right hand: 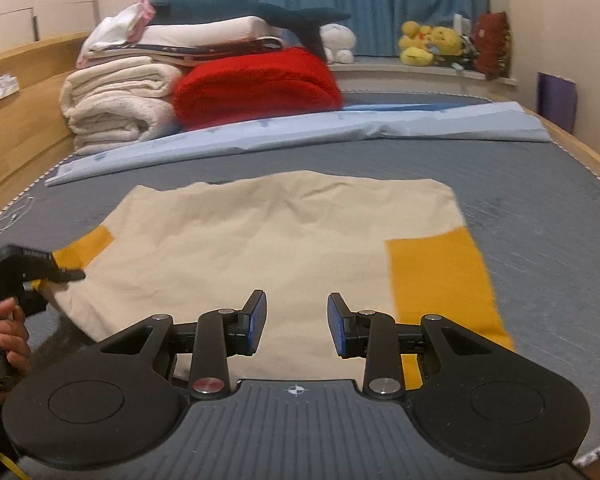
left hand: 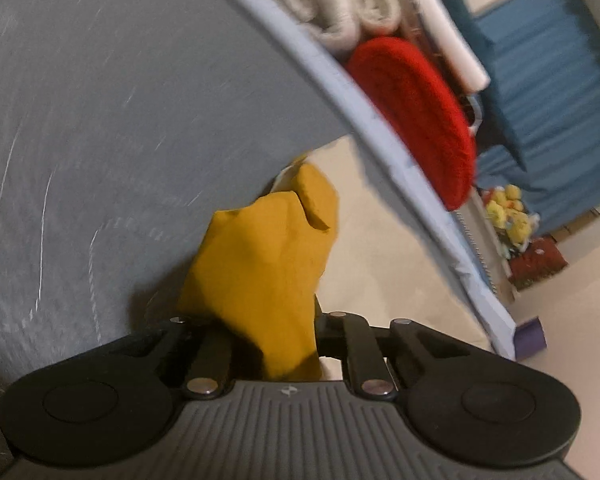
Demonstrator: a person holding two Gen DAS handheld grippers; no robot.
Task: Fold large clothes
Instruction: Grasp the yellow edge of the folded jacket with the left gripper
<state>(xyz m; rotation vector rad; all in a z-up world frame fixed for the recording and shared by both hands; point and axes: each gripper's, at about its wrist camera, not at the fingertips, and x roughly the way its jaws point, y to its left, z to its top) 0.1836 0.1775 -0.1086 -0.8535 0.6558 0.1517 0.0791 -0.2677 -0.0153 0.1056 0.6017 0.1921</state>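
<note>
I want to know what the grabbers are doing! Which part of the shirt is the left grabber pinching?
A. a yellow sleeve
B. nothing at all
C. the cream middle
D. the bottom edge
A: yellow sleeve fabric is bunched between the jaws of the left gripper, while the right gripper hangs open, holding nothing.

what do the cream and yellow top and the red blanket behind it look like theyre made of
Cream and yellow top: looks like matte woven cotton, thin, with soft creases. Red blanket: likely fleece or plush, with a fuzzy surface and thick rounded folds.

Home bedroom: bed [right hand: 540, 216], folded blankets [right hand: 120, 96], plush toys [right hand: 428, 46].
</note>
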